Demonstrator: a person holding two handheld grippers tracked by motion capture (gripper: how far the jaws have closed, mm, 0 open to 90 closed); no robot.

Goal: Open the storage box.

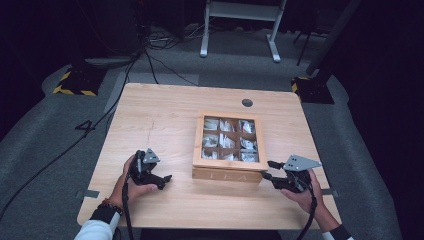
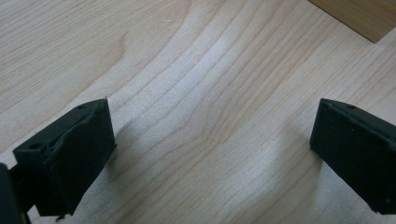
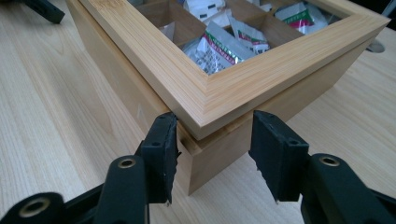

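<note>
A wooden tea box with a windowed lid sits just right of the middle of the light wood surface, its nine compartments holding tea sachets. The right hand-held gripper is at the box's near right corner, about 4 o'clock from its centre, jaws parted to either side of that corner and gripping nothing. The left hand-held gripper lies at 8 o'clock, near the box, jaws wide apart over bare wood
</note>
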